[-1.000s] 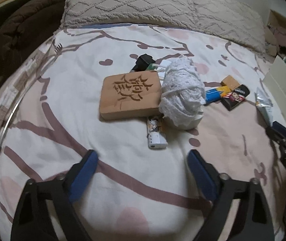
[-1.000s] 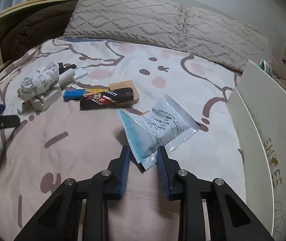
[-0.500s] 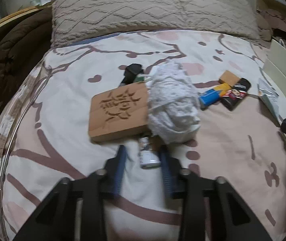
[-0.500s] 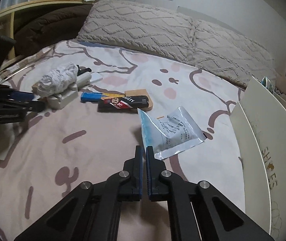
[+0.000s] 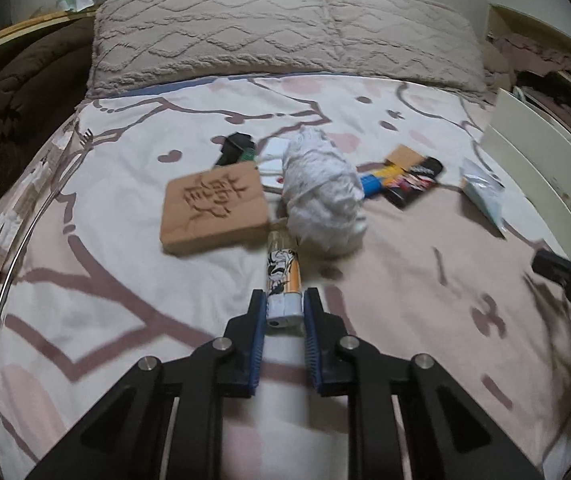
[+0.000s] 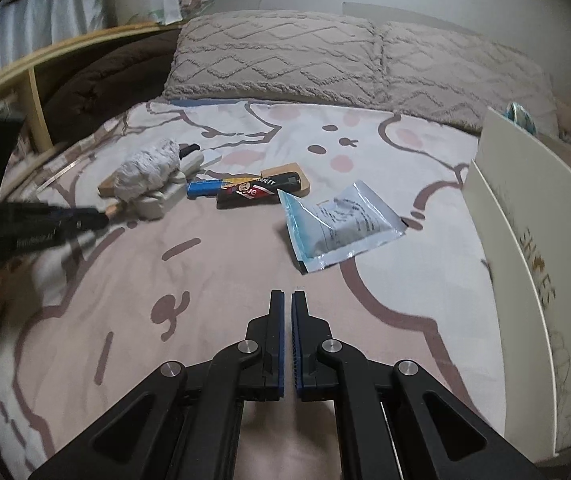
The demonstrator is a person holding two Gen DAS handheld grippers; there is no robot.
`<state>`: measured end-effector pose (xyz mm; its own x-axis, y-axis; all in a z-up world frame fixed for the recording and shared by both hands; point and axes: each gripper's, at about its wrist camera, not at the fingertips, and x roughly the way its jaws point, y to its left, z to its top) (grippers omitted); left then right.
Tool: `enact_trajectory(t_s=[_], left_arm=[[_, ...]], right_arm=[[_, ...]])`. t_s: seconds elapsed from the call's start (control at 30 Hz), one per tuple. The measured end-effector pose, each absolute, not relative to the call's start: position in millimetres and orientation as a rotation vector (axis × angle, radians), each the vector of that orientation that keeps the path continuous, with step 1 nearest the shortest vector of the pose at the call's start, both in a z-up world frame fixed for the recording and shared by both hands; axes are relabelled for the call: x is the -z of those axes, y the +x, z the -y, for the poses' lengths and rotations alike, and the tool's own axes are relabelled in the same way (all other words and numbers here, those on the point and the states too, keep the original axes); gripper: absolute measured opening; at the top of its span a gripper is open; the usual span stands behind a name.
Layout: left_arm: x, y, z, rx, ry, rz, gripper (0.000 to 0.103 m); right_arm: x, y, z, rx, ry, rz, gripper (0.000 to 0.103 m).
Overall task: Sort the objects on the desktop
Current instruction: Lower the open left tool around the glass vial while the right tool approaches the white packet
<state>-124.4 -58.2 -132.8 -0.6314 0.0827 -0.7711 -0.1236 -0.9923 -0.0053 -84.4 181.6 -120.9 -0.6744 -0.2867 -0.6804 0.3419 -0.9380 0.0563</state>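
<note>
In the left wrist view, my left gripper (image 5: 284, 305) has its jaws closing on the white base of an orange and white lighter (image 5: 283, 276), and the pads press on both of its sides. The lighter's far end points at a white cloth bundle (image 5: 321, 188) beside a carved wooden block (image 5: 213, 210). Beyond the bundle lie a blue lighter (image 5: 371, 182) and a black lighter (image 5: 413, 186). My right gripper (image 6: 288, 300) is shut with nothing in it, a little short of a pale blue pouch (image 6: 341, 224). The left gripper (image 6: 65, 220) shows blurred at that view's left edge.
Everything lies on a bed with a pink and white patterned sheet (image 6: 225, 272). Textured pillows (image 5: 277, 40) line the far end. A white shoe box (image 6: 525, 216) stands along the right side, and a brown duvet (image 5: 17, 120) with a wooden rail sits on the left.
My left gripper went from wide open to closed on the lighter and drew it out from under the cloth bundle. My right gripper shut empty and backed away from the pouch.
</note>
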Motion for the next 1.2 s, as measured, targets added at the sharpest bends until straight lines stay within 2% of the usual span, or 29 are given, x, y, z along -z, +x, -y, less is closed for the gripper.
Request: enact_trajectory(t_s=[0.4, 0.87, 1.03, 1.13, 1.17, 1.2], left_arm=[[135.2, -64.6, 5.0, -2.533, -1.229, -0.193, 0.019], [143.0, -68.6, -1.7, -2.525, -1.267, -0.217, 0.019], [144.0, -72.5, 3.0, -2.510, -1.282, -0.161, 0.028], [145.5, -74.0, 3.8, -2.499, -1.289, -0.139, 0.032], [146.1, -74.3, 3.5, -2.498, -1.291, -0.138, 0.032], [146.3, -74.3, 2.8, -2.497, -1.291, -0.140, 0.034]], right_arm=[[121.5, -58.4, -191.1, 2.518, 1.050, -0.002, 0.003], [124.2, -49.1, -190.5, 2.473, 1.114, 0.021, 0.003], [116.8, -68.7, -178.7, 2.545, 1.118, -0.121, 0.004], [109.8, -88.2, -178.0, 2.561, 1.108, -0.127, 0.004], [108.7, -95.1, -178.7, 2.564, 1.108, -0.123, 0.015], [107.5, -102.2, -179.2, 2.573, 1.110, -0.123, 0.045]])
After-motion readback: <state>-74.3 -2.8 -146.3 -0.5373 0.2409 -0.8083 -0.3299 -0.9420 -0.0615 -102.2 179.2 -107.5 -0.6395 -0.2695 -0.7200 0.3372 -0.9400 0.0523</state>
